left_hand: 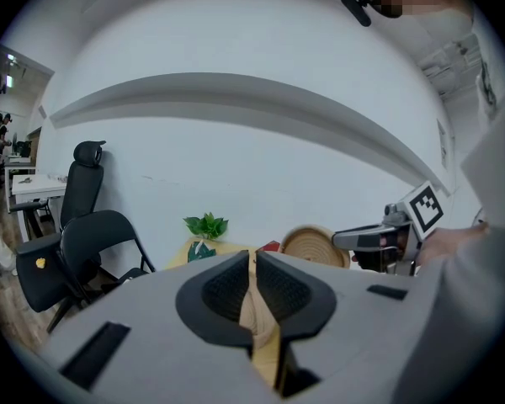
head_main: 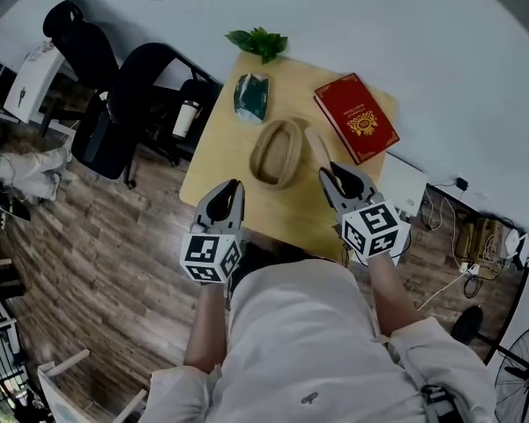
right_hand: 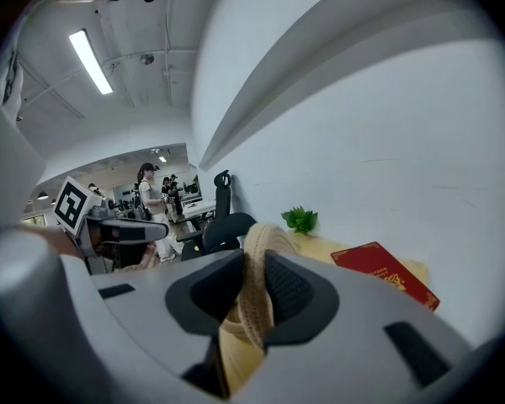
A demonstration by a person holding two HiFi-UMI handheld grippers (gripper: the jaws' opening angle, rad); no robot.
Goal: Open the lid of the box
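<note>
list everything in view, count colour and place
table: 1, light wood, centre
woven box: 1, tan, mid-table, open
lid: 1, tan woven, in right hand-held gripper
book: 1, red, table's far right
packet: 1, dark green, beyond box
plant: 1, green, table's far edge
office chairs: 2, black, left of table
left hand-held gripper: 1, grey, empty, jaws nearly together, table's near edge
right hand-held gripper: 1, grey, clamped on lid

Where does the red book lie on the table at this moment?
In the head view the red book lies at the table's far right corner, to the right of the woven box and beyond the right hand-held gripper.
</note>
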